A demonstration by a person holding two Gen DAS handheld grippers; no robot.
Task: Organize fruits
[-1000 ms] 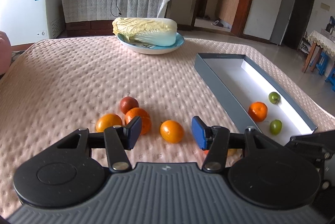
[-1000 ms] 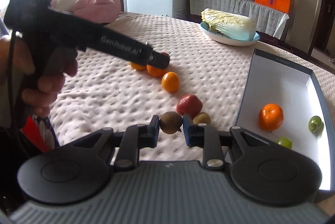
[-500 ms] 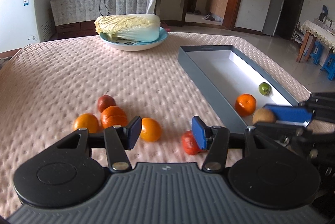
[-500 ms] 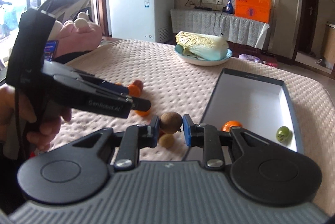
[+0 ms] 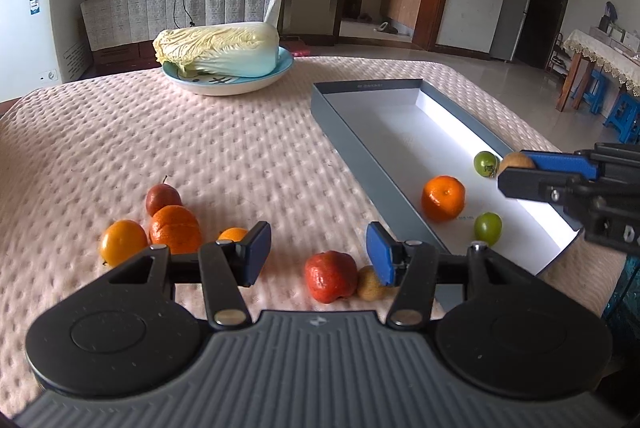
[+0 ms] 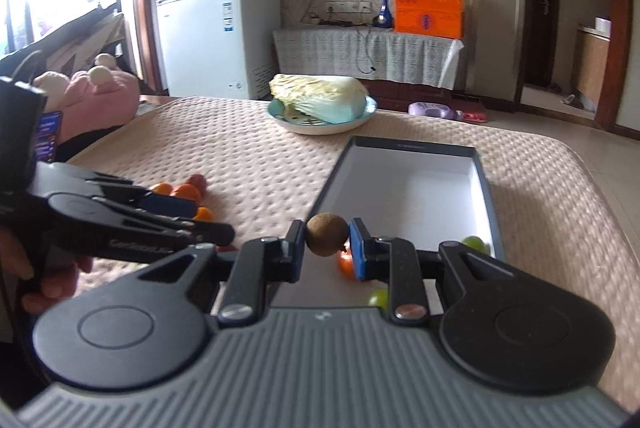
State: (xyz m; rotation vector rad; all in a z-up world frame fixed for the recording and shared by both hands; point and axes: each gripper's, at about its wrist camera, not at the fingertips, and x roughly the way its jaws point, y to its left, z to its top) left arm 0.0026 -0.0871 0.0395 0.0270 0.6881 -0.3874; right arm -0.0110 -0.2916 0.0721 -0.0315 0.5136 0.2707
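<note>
My right gripper (image 6: 327, 243) squeezes a brown kiwi (image 6: 326, 234) between its fingers. I hold the kiwi in the air over the near end of the box (image 6: 408, 187). From my left side, the kiwi (image 5: 516, 160) sits just beside a green fruit (image 5: 485, 163) that lies by the box's right wall.

My left gripper (image 5: 318, 248) has its fingers spread wide and holds nothing. It hangs low over the near edge of the surface (image 5: 160, 147), left of the box (image 5: 360, 163).

In the box lie an orange (image 5: 443, 197) near the left wall and another green fruit (image 5: 487, 228) at the near end.

Just ahead of my left fingers, a red fruit (image 5: 330, 276) touches a small tan fruit (image 5: 370, 283) close to the box's near left corner. More to the left is a little group: a dark red fruit (image 5: 163, 199), a big orange one (image 5: 175, 230) touching it, a yellow-orange one (image 5: 123, 242) just beside it, and one more (image 5: 232, 234) half hidden behind my left finger.

At the far edge of the surface a cabbage (image 5: 218, 47) lies on a blue plate (image 5: 280, 71).
</note>
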